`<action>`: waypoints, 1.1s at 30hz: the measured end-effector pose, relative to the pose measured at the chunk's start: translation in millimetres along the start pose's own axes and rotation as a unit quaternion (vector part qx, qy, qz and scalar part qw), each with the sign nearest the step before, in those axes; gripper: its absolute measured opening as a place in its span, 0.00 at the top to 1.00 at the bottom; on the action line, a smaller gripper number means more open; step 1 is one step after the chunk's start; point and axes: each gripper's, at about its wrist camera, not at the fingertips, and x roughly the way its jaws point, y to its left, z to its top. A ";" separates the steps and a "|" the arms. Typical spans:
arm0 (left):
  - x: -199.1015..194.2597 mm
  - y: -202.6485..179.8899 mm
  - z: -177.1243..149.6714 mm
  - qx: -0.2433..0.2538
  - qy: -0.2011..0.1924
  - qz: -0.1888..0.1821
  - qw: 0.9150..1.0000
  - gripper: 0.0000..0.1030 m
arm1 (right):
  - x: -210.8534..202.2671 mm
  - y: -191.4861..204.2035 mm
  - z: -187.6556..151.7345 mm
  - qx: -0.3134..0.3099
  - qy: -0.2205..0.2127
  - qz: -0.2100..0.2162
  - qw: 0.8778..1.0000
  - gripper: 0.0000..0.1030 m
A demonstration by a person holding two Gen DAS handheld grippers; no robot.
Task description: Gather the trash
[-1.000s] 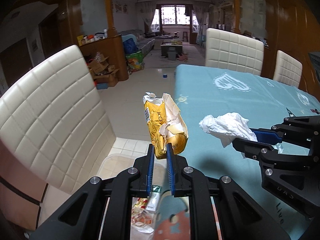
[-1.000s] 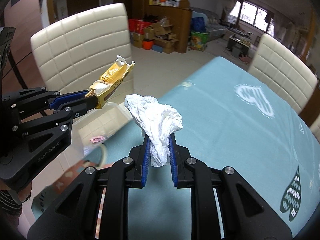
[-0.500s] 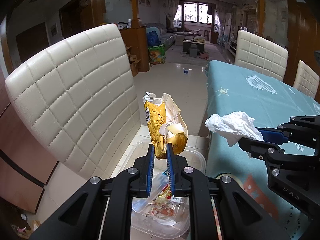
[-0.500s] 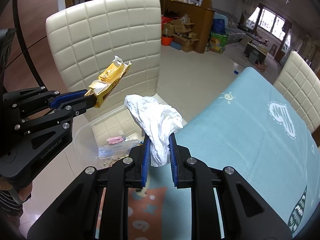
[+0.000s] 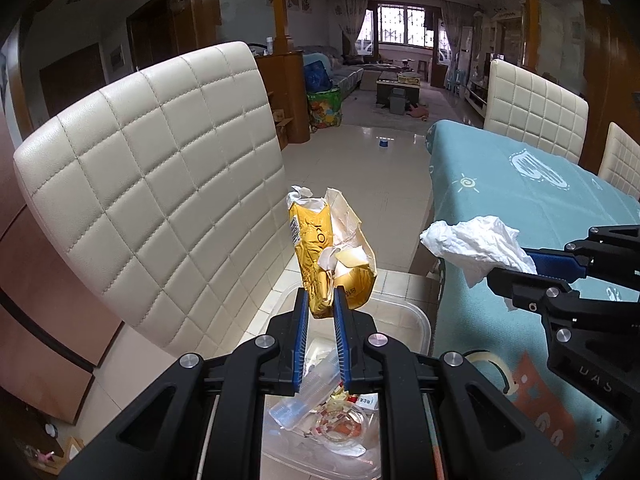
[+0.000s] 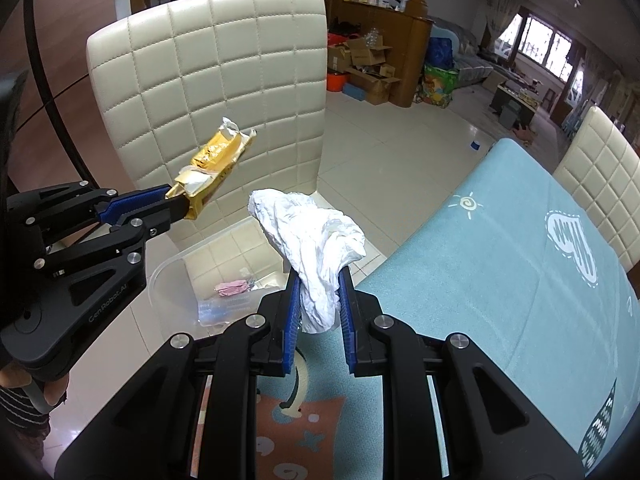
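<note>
We hold two pieces of rubbish in the air beside a dining table. Our left gripper (image 5: 321, 300) is clenched on the lower end of a torn gold wrapper (image 5: 330, 252), which stands upright above the blue pads, its ripped white lining facing the far room. Our right gripper (image 6: 318, 300) is clamped on a crumpled white tissue (image 6: 310, 236), the bunched paper bulging up and out past the fingertips.

Below both grippers, a clear plastic bin (image 5: 416, 320) sits on the tiled floor (image 5: 360, 168), just beside the near end of the table (image 5: 540, 200). In the left wrist view the wrapper hangs over the bin's far rim; in the right wrist view the tissue hangs near the table's edge, with the bin to its left. Inside the bin we see discarded packaging: clear plastic (image 5: 304, 400), a pink scrap (image 6: 230, 288) and a round printed wrapper (image 5: 340, 428).

The table wears a teal cloth with white heart and sun prints and an orange patch at the near end. A cream quilted chair (image 5: 152, 180) stands to the left, just behind the bin, and two more cream chairs (image 5: 536, 112) stand along the table's far side. Far off, cardboard boxes (image 6: 368, 64) are heaped by a wooden counter, and a barred window (image 5: 404, 26) lights the sitting room beyond.
</note>
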 end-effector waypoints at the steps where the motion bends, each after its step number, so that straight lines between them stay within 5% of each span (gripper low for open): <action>1: 0.3 0.4 0.0 -0.003 0.005 -0.005 1.000 0.86 | 0.2 -0.3 -0.3 0.000 0.001 0.000 1.000 0.80; 2: 1.0 1.3 0.2 -0.006 0.009 -0.010 1.000 0.82 | 0.4 -0.7 -0.4 0.001 0.002 0.000 1.000 0.80; 5: -3.1 3.9 -0.1 -0.014 -0.003 0.004 1.000 0.18 | -0.3 -1.1 -0.4 0.002 0.001 0.003 1.000 0.80; 6: -8.8 4.5 -0.5 -0.015 -0.022 0.015 1.000 0.16 | -1.0 -1.3 -0.5 0.003 0.001 0.003 1.000 0.80; 23: -34.1 29.3 -5.0 -0.049 -0.041 0.043 0.997 0.16 | 6.5 15.7 1.7 -0.006 0.013 0.029 0.999 0.79; 25: -36.4 29.4 -5.0 -0.049 -0.044 0.044 0.997 0.16 | 5.8 15.7 3.4 -0.002 0.013 0.034 0.999 0.55; 26: -36.9 29.5 -5.4 -0.048 -0.044 0.044 0.997 0.16 | 2.5 15.3 3.9 0.002 0.003 0.026 1.000 0.22; 27: -38.7 30.7 -5.8 -0.053 -0.048 0.046 0.996 0.16 | -2.2 17.1 3.4 -0.003 -0.019 0.011 1.000 0.16; 33: -41.5 33.5 -3.9 -0.058 -0.048 0.046 0.996 0.16 | -10.1 21.0 3.5 -0.013 -0.040 -0.016 0.999 0.16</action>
